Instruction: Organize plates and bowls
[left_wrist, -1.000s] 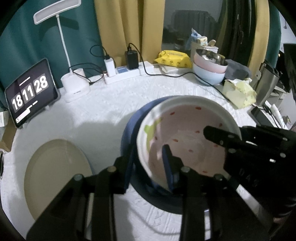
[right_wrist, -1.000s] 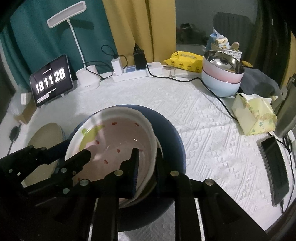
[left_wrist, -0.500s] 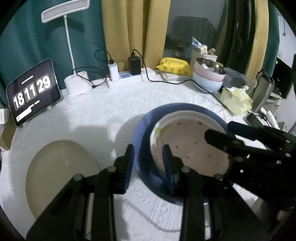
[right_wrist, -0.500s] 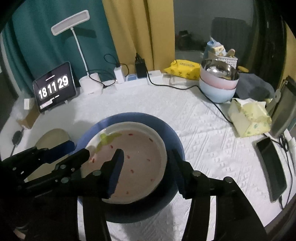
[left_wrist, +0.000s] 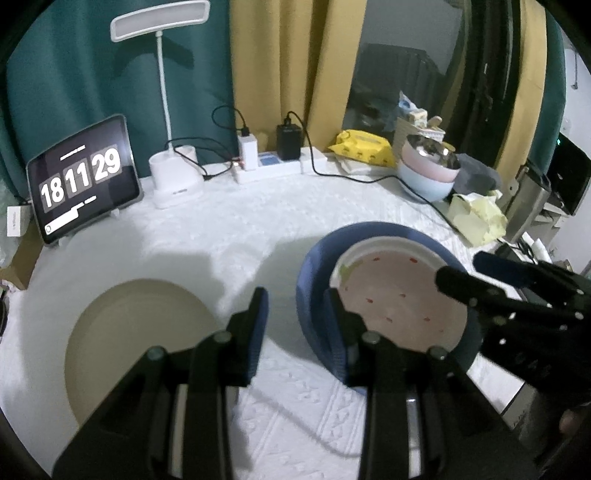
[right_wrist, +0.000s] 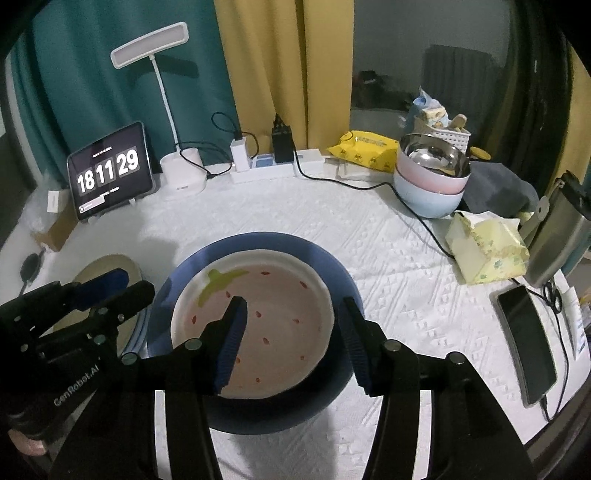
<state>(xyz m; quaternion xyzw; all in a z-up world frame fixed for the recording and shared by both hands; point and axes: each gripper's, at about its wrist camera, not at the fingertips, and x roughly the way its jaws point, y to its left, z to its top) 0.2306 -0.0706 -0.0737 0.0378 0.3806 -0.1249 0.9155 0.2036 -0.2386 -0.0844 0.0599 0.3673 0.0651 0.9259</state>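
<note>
Both pairs of fingers stand spread with nothing pinched: the left gripper (left_wrist: 297, 306) hangs over bare tablecloth between two plates, and the right gripper (right_wrist: 291, 317) brackets the air above the strawberry-patterned plate (right_wrist: 258, 325) without touching it.

Three plates show. The strawberry-patterned plate lies flat inside the large blue plate (right_wrist: 332, 273), and one beige plate (left_wrist: 122, 332) sits apart to the left on the white tablecloth (right_wrist: 388, 258). Three bowls form one stack (right_wrist: 430, 184) at the far right: a steel one in a pink one in a pale blue one.

A second ago the patterned plate was tilted, pinched at its rim by both grippers. Now it is released and lies level in the blue plate, and both grippers have risen clear. The tablet clock (left_wrist: 83, 177) reads 18 11 29, up from 28.
</note>
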